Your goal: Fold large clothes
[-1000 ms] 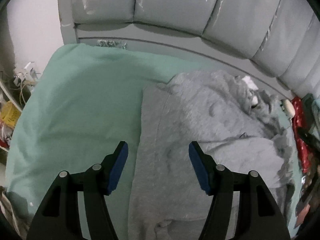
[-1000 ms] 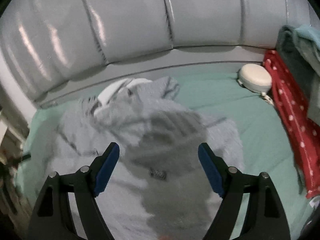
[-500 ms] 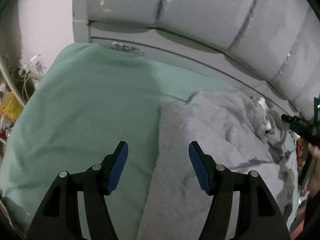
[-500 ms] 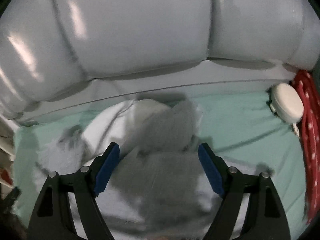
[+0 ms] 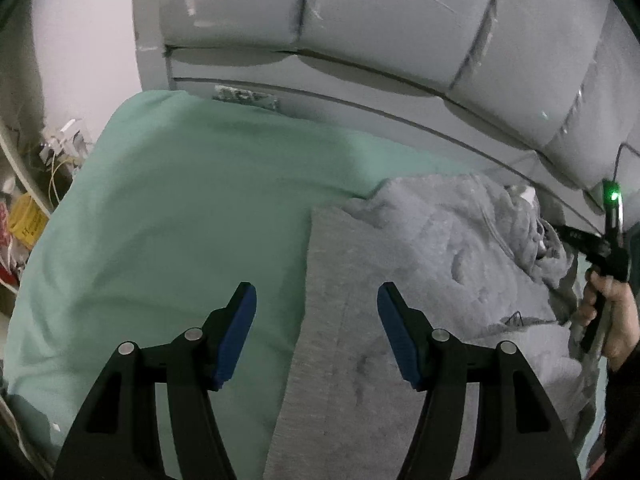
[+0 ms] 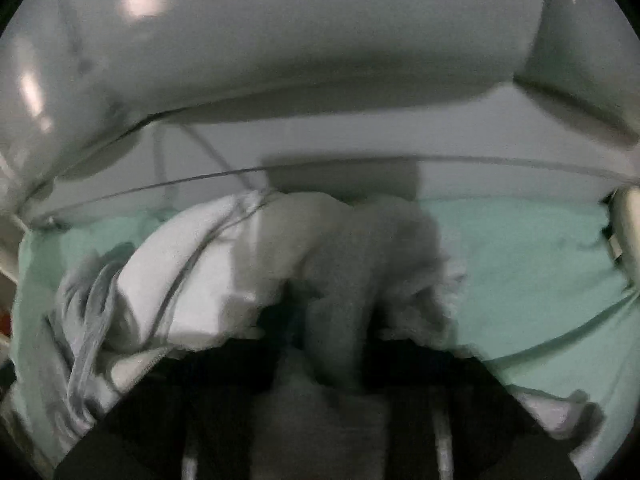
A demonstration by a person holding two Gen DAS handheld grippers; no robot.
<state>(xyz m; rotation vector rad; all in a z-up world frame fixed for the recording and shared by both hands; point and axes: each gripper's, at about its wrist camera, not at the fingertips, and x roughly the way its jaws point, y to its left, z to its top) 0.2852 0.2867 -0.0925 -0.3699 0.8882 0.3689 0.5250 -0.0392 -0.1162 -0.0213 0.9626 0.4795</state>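
Grey fleece garment (image 5: 420, 264) is now bunching between the right gripper (image 6: 320, 340), jaws apparently closing on it, while the left gripper (image 5: 316, 336) is hovering, jaws apart.

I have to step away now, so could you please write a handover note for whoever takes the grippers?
Left gripper: open, empty, hovering over the garment's left edge.
Right gripper: buried in bunched cloth near the headboard; looks shut on the garment.
Garment: grey, lying on the green sheet, crumpled at its far end.
Done: nothing clearly folded.
Left: spread it flat, then fold.
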